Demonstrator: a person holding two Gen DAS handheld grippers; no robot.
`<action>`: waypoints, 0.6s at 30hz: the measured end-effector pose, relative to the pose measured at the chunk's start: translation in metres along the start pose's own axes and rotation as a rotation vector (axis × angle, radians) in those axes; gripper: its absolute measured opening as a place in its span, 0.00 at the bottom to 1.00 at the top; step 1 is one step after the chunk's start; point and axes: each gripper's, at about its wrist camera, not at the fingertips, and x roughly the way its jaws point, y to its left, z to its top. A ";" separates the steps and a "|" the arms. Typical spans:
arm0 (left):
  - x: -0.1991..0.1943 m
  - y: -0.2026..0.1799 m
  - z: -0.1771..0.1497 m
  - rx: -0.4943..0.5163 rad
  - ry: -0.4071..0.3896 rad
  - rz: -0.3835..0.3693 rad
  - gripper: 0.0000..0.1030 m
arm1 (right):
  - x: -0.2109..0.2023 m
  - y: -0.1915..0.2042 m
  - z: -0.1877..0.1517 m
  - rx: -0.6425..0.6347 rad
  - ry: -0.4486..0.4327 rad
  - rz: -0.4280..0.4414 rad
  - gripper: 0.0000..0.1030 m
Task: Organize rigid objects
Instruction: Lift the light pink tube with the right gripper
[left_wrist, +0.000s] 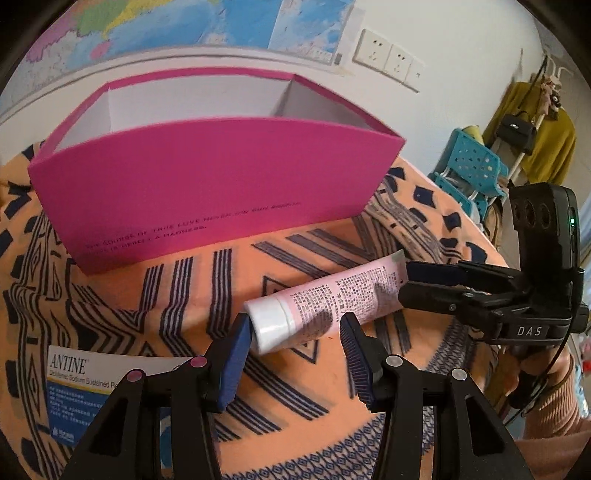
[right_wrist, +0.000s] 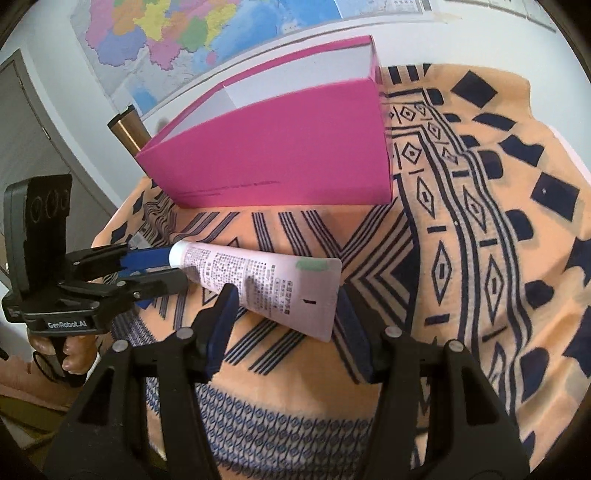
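the pink tube (left_wrist: 325, 302) lies on the patterned cloth (left_wrist: 184, 295) just in front of the open pink box (left_wrist: 207, 177), cap toward the left claw (left_wrist: 295, 354) and flat crimped end toward the right claw (right_wrist: 284, 328). both claws are spread wide, one astride each end, neither squeezing yet. my read: a two-ended lift keeps it level for the box.

Pink tube (left_wrist: 325, 302) lies before magenta box (left_wrist: 207, 184); left gripper (left_wrist: 293, 354) gapes
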 end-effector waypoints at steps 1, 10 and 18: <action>0.001 0.001 0.000 -0.003 0.002 0.002 0.48 | 0.002 -0.001 0.000 0.004 0.004 0.001 0.57; -0.008 0.003 -0.002 -0.002 -0.018 0.011 0.40 | 0.009 -0.004 -0.002 0.008 0.014 -0.001 0.57; -0.011 0.002 -0.001 0.006 -0.018 0.007 0.40 | 0.007 0.001 -0.003 0.007 0.007 -0.014 0.57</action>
